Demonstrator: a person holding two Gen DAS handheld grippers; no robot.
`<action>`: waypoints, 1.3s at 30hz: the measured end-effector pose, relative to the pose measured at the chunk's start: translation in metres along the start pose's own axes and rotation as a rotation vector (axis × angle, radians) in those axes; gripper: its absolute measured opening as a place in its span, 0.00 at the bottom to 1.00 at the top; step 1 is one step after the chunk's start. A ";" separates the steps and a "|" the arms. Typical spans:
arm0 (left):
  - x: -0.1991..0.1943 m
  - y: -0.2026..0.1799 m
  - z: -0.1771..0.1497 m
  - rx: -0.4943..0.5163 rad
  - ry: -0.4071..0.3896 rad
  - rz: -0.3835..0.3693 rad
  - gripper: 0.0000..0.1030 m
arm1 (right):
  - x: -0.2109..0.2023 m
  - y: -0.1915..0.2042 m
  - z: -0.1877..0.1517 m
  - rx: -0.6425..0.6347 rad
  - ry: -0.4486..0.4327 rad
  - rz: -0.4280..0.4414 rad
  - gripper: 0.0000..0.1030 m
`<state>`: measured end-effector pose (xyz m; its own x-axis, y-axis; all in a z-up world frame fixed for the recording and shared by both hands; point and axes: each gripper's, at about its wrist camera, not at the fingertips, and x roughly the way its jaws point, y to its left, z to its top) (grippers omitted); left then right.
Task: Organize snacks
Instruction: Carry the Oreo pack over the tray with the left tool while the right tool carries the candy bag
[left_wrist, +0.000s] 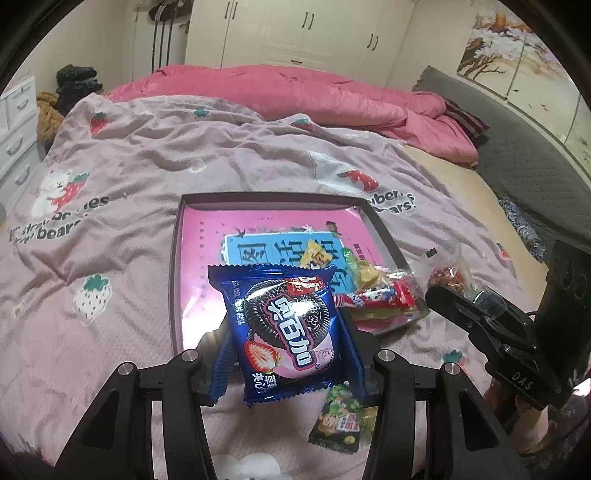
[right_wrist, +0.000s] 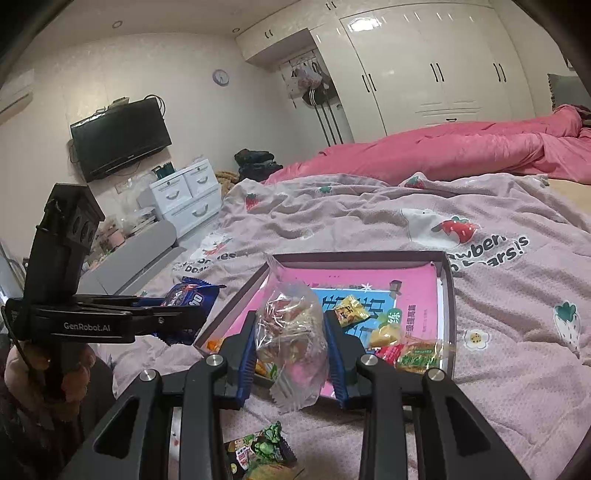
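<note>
Bed blanket (left_wrist: 155, 155): pink, strawberry print, fills the frame behind your tongs. Tray (left_wrist: 176, 266): dark-rimmed, pink-lined, centre of both views, lying on the blanket; small wrapped sweets (left_wrist: 373, 295) heaped in its lower right corner in the left view. Your left gripper (left_wrist: 286, 332): jaws closed on a blue cookie pack (left_wrist: 284, 328), held above the tray's near edge. Your right gripper (right_wrist: 290, 332): jaws closed on a clear bag (right_wrist: 291, 332), just over the tray's near rim. Green-and-black packet (right_wrist: 258, 454): on the blanket, bottom of frame, outside the tray.
</note>
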<state>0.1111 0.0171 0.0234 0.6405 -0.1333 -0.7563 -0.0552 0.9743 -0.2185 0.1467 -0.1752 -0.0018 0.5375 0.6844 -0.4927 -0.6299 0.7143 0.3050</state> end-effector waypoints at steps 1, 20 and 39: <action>0.000 -0.001 0.001 0.001 -0.006 0.002 0.51 | 0.000 -0.001 0.001 0.002 -0.002 0.000 0.33; 0.024 -0.005 0.016 0.010 -0.010 0.013 0.51 | 0.010 -0.007 0.006 0.024 -0.010 -0.021 0.33; 0.076 0.017 0.018 0.010 0.002 0.046 0.51 | 0.045 -0.006 0.004 0.006 0.056 -0.007 0.33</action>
<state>0.1727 0.0271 -0.0273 0.6360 -0.0885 -0.7666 -0.0769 0.9812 -0.1770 0.1772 -0.1484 -0.0225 0.5095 0.6703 -0.5395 -0.6230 0.7199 0.3060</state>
